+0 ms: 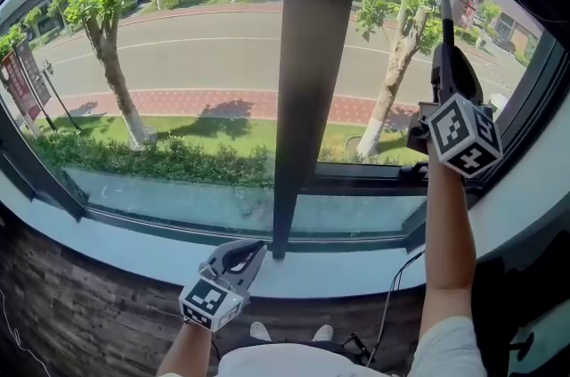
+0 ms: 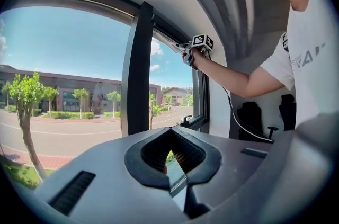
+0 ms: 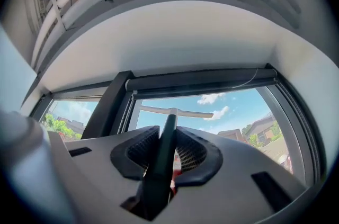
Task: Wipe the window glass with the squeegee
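Just below top frame (image 3: 201, 81), squeegee (image 3: 167, 130)

Right hand-held gripper (image 1: 443, 90) reaching up, right of window post (image 1: 307, 81); squeegee (image 3: 165, 143) sitting between jaws, blade high before right pane (image 1: 392, 45). Left hand-held gripper (image 1: 245, 258) hanging low before sill (image 1: 134, 246), just left of post.

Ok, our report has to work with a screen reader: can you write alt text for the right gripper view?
The right gripper has its jaws shut on the dark handle of a squeegee, whose T-shaped blade reaches up near the top of the window glass, just below the dark upper frame. Blue sky, clouds and buildings show beyond.
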Action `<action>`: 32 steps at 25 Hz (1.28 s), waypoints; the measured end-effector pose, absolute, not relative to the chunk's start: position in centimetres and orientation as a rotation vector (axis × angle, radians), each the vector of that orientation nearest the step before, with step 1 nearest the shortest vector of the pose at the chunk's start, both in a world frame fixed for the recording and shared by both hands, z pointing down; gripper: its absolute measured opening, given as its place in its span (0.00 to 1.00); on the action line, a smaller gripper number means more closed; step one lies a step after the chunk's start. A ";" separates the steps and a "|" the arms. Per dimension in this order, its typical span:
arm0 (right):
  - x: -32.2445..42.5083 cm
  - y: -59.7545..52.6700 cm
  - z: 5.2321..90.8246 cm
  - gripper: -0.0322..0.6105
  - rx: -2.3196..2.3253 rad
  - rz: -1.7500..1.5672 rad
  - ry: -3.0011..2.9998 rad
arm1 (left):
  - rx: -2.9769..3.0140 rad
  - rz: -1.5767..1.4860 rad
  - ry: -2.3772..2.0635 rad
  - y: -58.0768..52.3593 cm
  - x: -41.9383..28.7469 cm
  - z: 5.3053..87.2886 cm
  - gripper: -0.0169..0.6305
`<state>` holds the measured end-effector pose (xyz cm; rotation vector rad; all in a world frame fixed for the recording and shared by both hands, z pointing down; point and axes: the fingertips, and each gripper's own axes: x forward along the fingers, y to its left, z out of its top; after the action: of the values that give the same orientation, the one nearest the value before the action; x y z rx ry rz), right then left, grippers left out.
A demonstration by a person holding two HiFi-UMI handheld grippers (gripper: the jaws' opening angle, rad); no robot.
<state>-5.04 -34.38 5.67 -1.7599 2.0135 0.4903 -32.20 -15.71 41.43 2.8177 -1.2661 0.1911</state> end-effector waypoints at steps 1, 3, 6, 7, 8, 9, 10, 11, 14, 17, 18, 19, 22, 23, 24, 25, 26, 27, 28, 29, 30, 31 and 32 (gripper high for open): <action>-5.2 -34.9 4.6 0.21 -1.786 0.517 1.997 | 2.816 0.184 -1.260 -15.7 -32.4 41.5 0.05; -5.4 -35.5 2.9 0.21 -1.835 0.576 1.966 | 2.814 0.177 -1.245 -15.7 -32.4 41.8 0.05; -6.0 -36.1 2.0 0.21 -1.856 0.646 1.971 | 2.813 0.166 -1.233 -15.5 -31.9 42.4 0.05; -6.4 -36.2 2.0 0.21 -1.855 0.655 1.981 | 2.810 0.156 -1.234 -15.5 -31.9 42.4 0.05; -7.0 -36.4 2.0 0.21 -1.854 0.656 1.995 | 2.808 0.145 -1.236 -15.5 -32.0 42.3 0.05; -7.5 -36.6 2.1 0.21 -1.856 0.654 2.013 | 2.808 0.135 -1.242 -15.6 -32.0 42.2 0.05; -8.0 -36.9 2.2 0.21 -1.859 0.655 2.029 | 2.809 0.126 -1.249 -15.6 -32.0 42.0 0.05; -8.2 -37.2 2.3 0.21 -1.862 0.661 2.040 | 2.807 0.118 -1.257 -15.6 -32.0 41.9 0.05; -8.3 -37.8 2.9 0.21 -1.869 0.699 2.034 | 2.781 0.103 -1.273 -15.6 -31.7 42.0 0.05; -8.2 -38.5 3.7 0.21 -1.863 0.709 2.040 | 2.758 0.096 -1.294 -15.8 -31.2 41.9 0.05; -8.2 -38.5 4.0 0.21 -1.861 0.709 2.042 | 2.756 0.091 -1.303 -15.9 -31.1 41.7 0.05; -8.2 -38.6 4.4 0.21 -1.860 0.712 2.043 | 2.756 0.084 -1.309 -16.0 -30.9 41.4 0.05; -7.8 -38.3 6.4 0.21 -1.877 0.735 2.041 | 2.763 0.073 -1.319 -16.1 -30.8 41.1 0.05; -7.8 -38.2 7.1 0.21 -1.886 0.741 2.040 | 2.765 0.076 -1.322 -16.0 -30.9 41.1 0.05; -8.0 -38.0 7.7 0.21 -1.892 0.743 2.039 | 2.764 0.081 -1.326 -15.9 -31.0 41.2 0.05; -8.2 -38.0 8.4 0.21 -1.895 0.739 2.040 | 2.760 0.085 -1.332 -15.9 -31.2 41.3 0.05; -8.4 -38.0 8.9 0.21 -1.894 0.732 2.043 | 2.757 0.084 -1.338 -15.9 -31.4 41.3 0.05; -8.6 -38.1 9.5 0.21 -1.892 0.722 2.047 | 2.757 0.081 -1.341 -15.9 -31.4 41.2 0.05; -8.6 -38.1 10.1 0.21 -1.891 0.712 2.052 | 2.759 0.078 -1.341 -15.9 -31.3 41.0 0.05; -8.5 -38.1 10.6 0.21 -1.892 0.701 2.058 | 2.764 0.076 -1.337 -15.9 -31.1 40.9 0.05; -8.4 -38.0 11.2 0.21 -1.895 0.692 2.064 | 2.769 0.073 -1.333 -15.9 -30.8 40.8 0.05; -8.2 -37.9 11.7 0.21 -1.899 0.684 2.069 | 2.773 0.071 -1.331 -15.9 -30.7 40.7 0.05; -8.1 -37.8 12.3 0.21 -1.902 0.676 2.075 | 2.775 0.069 -1.333 -15.9 -30.6 40.6 0.05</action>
<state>-8.14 -37.84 12.34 -1.9016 2.0747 0.6759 -30.61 -15.93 40.64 2.7753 -1.3332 0.0691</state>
